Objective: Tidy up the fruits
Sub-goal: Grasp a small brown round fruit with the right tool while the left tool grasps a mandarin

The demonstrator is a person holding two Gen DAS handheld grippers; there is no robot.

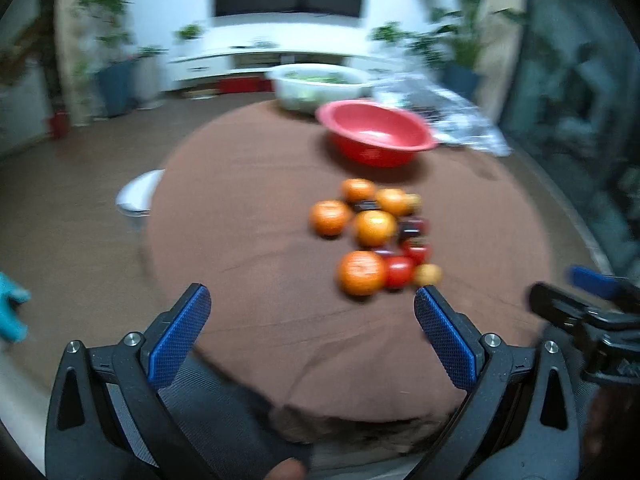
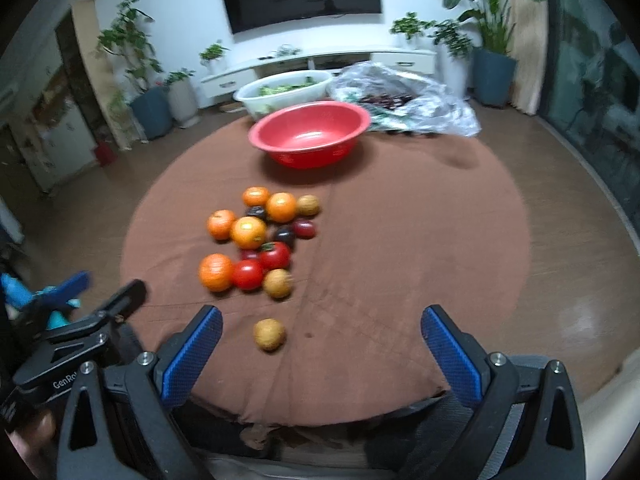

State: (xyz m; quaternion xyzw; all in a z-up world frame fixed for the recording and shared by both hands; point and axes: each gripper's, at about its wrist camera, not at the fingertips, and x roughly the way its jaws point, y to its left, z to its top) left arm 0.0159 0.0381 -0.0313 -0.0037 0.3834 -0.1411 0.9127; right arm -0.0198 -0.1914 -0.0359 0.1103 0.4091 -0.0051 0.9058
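Observation:
A pile of fruit lies on the round brown-clothed table (image 2: pixel 400 248): several oranges (image 2: pixel 249 232), red tomatoes (image 2: pixel 248 274), dark plums (image 2: pixel 284 236) and tan round fruits (image 2: pixel 277 283). One tan fruit (image 2: pixel 269 334) lies apart, near the front edge, just ahead of my right gripper (image 2: pixel 322 322), which is open and empty. An empty red bowl (image 2: pixel 310 134) stands behind the pile. My left gripper (image 1: pixel 312 300) is open and empty, short of the nearest orange (image 1: pixel 361 273). The red bowl (image 1: pixel 376 132) also shows in the blurred left wrist view.
A white basin of greens (image 2: pixel 286 90) and a crumpled plastic bag with dark red produce (image 2: pixel 404 102) sit at the table's far side. A white stool (image 1: pixel 138 196) stands left of the table. Potted plants, a TV cabinet and glass doors ring the room.

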